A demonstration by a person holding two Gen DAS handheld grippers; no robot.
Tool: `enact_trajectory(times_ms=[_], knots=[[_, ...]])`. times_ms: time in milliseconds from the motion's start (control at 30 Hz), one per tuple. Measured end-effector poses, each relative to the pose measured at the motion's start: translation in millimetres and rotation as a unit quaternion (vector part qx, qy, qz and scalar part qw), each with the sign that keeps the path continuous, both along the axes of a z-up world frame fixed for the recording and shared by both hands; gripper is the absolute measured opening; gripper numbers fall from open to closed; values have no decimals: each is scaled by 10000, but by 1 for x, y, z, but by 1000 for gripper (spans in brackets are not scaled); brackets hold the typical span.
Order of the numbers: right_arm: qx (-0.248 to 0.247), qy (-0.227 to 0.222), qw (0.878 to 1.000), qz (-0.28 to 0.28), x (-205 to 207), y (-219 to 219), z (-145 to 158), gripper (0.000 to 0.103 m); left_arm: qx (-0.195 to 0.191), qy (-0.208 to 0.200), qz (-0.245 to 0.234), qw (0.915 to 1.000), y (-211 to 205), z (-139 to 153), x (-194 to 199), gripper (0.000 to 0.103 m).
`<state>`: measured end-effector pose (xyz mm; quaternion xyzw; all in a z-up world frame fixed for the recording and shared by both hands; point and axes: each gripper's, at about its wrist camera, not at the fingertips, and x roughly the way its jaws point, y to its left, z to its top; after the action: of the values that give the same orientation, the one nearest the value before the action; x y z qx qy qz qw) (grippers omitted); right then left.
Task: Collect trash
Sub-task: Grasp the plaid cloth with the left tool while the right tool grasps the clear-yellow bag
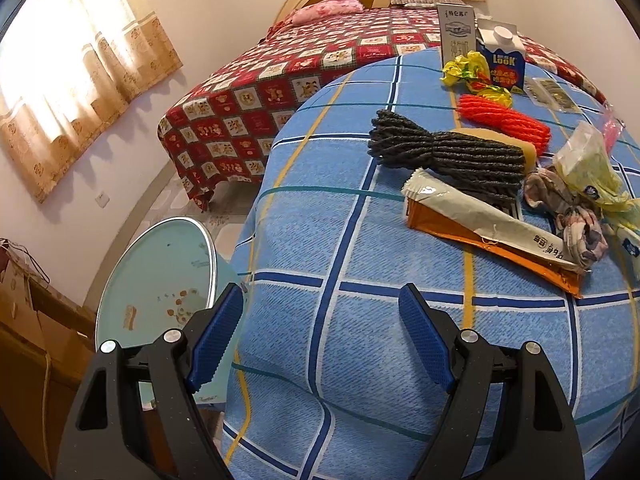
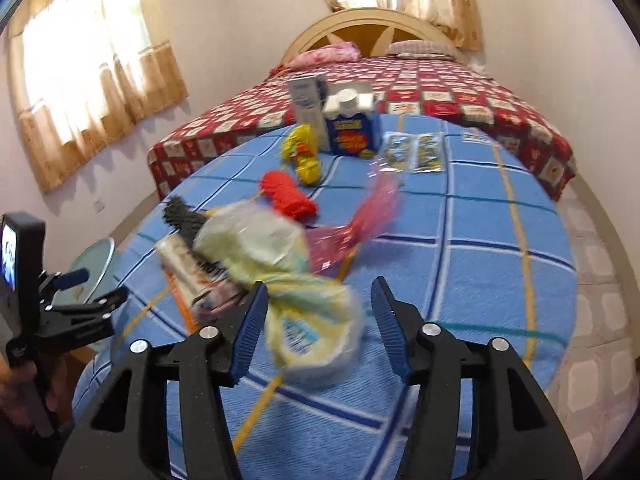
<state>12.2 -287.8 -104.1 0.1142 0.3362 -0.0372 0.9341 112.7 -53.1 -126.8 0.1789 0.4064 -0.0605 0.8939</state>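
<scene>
Trash lies on a table with a blue plaid cloth (image 1: 340, 240): a long grey and orange wrapper (image 1: 480, 220), a crumpled yellow-green plastic bag (image 1: 592, 172), yellow wrappers (image 1: 468, 70), a blue carton (image 1: 502, 60) and a grey carton (image 1: 456, 32). My left gripper (image 1: 322, 316) is open and empty over the table's near left edge. My right gripper (image 2: 318, 312) is open, with the yellow-green plastic bag (image 2: 296, 280) between its fingers; the view is blurred. A pale green bin (image 1: 160, 280) stands below the table on the left.
A dark yarn bundle (image 1: 444, 152), an orange yarn bundle (image 1: 504, 120), a crumpled cloth (image 1: 568, 208), pink plastic (image 2: 360, 216) and flat sachets (image 2: 416, 152) also lie on the table. A bed with a red quilt (image 1: 280, 92) is behind. The left gripper shows in the right wrist view (image 2: 72, 296).
</scene>
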Motion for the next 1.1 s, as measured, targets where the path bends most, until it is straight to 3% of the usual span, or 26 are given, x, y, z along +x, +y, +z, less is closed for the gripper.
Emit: enact_trajectory(times_ms=[67, 233, 300, 533, 867, 1100], knots=[[-79, 115, 9998, -111, 5, -7, -5, 43, -5, -8, -5, 10000, 0, 0, -1, 79], [57, 613, 9974, 386, 28, -5, -33, 42, 12, 18, -18, 10000, 0, -2, -1, 79], [300, 600, 9965, 493, 30, -8, -35, 31, 5, 42, 11, 10000, 2, -3, 0, 79], [103, 491, 9968, 622, 25, 2, -33, 5, 8, 40, -10, 10000, -1, -2, -1, 79], [216, -164, 9995, 132, -5, -11, -6, 3, -8, -73, -149, 9999, -16, 7, -8, 79], [135, -486, 9978, -426, -34, -36, 18, 3, -145, -267, -561, 9980, -45, 20, -23, 79]])
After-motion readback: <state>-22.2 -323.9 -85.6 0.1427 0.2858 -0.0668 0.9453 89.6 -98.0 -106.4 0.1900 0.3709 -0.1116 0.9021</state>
